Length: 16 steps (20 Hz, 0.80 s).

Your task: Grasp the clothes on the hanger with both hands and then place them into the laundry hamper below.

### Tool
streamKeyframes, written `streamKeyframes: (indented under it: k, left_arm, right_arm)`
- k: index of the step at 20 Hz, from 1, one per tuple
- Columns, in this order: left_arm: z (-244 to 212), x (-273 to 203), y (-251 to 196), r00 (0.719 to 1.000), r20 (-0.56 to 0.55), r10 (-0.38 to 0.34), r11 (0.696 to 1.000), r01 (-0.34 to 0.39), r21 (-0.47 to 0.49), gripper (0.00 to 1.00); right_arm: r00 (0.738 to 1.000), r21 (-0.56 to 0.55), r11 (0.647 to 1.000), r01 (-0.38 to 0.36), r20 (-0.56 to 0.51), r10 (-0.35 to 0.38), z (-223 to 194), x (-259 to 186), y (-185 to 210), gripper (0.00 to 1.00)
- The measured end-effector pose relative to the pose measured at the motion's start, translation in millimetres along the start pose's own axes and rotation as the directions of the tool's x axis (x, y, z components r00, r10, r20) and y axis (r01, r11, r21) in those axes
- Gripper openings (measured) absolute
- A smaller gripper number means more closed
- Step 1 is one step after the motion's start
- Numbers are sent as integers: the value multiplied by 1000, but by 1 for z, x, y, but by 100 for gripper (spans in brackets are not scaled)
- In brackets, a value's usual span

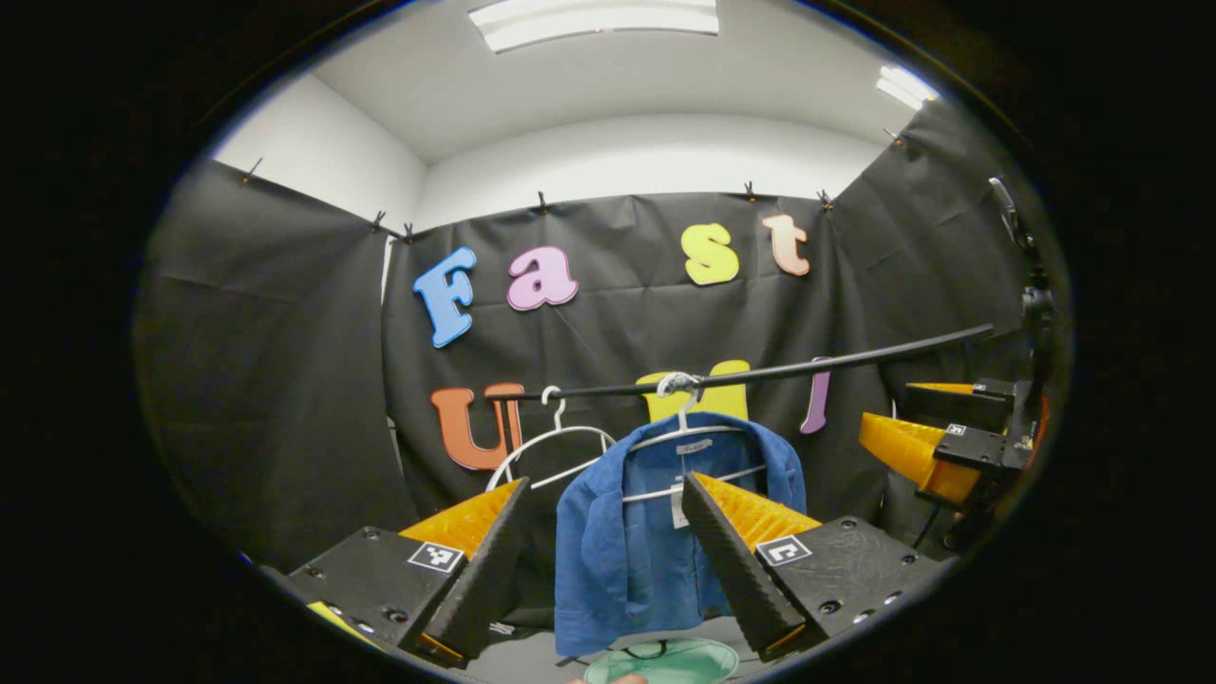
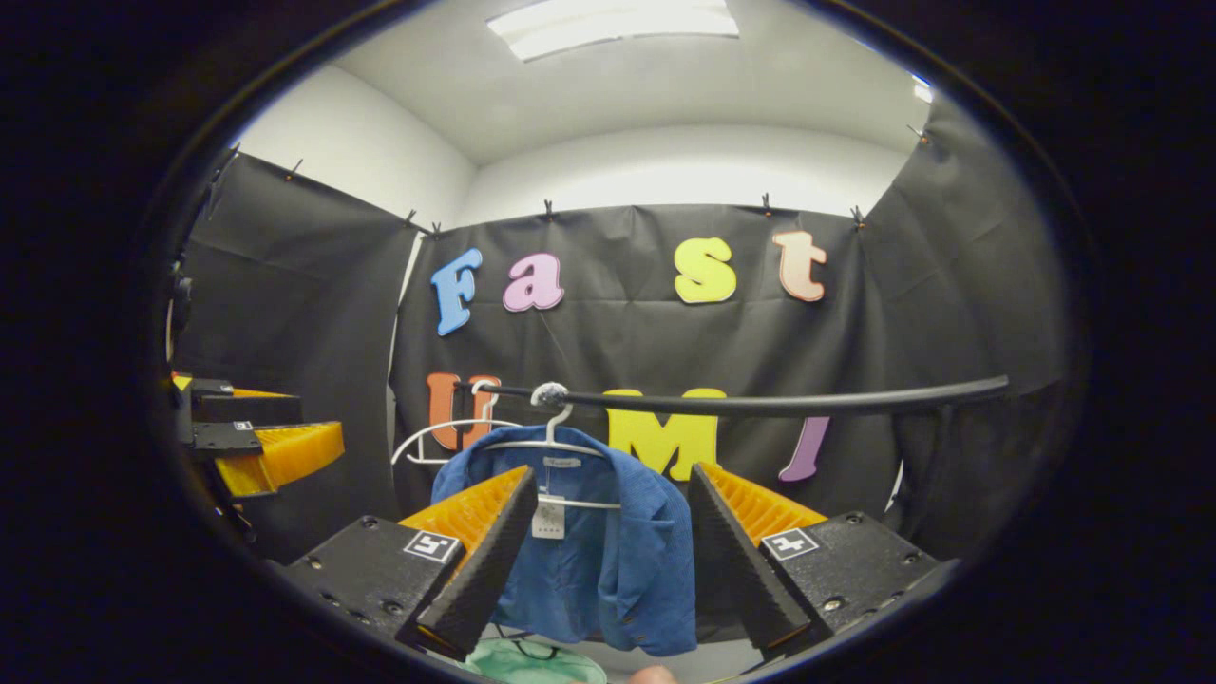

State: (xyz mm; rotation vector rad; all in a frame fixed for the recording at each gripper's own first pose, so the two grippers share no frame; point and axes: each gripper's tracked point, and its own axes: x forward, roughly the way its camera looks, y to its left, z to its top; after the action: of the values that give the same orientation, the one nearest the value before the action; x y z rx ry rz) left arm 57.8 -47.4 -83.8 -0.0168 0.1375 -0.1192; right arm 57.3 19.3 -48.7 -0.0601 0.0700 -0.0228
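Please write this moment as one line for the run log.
phase: approach | left gripper: open | right gripper: open | blue jacket: on hanger, ungrasped | hamper: below

The jacket point(image 1: 655, 532) hangs on a hanger point(image 1: 686, 439) from the rail point(image 1: 760, 372), in front of the booth wall; a bare hanger point(image 1: 551, 442) hangs just left (same rail), the hamper point(image 1: 665, 662) below

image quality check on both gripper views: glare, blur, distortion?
Left gripper view: ceiling light blown out, rail bowed by fisheye, blue jacket sharp. Right gripper view: same glare from the ceiling light, rail curved, jacket sharp; tongs at the bottom slightly soft.
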Motion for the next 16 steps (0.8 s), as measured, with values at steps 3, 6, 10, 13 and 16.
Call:
streamKeyframes:
  k: [3,6,10,13,16]
  left_arm:
    - [-14,9,7,1000,-19,20,1000,-20,-11,95]
    - [-31,21,9,998,-57,14,999,-17,-46,95]
    - [-49,38,15,996,-84,20,997,-27,-74,96]
    - [-59,52,18,995,-94,13,997,-21,-80,95]
    - [-67,66,19,996,-91,-5,997,-1,-74,95]
  right_arm:
    - [999,-10,999,34,-23,-34,-13,7,-7,99]
    - [996,-16,998,68,-48,-69,-27,19,-8,100]
    - [992,-27,995,97,-75,-98,-41,38,-1,100]
    - [987,-46,989,138,-75,-141,-47,56,2,100]
    - [978,-58,981,185,-90,-189,-59,73,2,100]
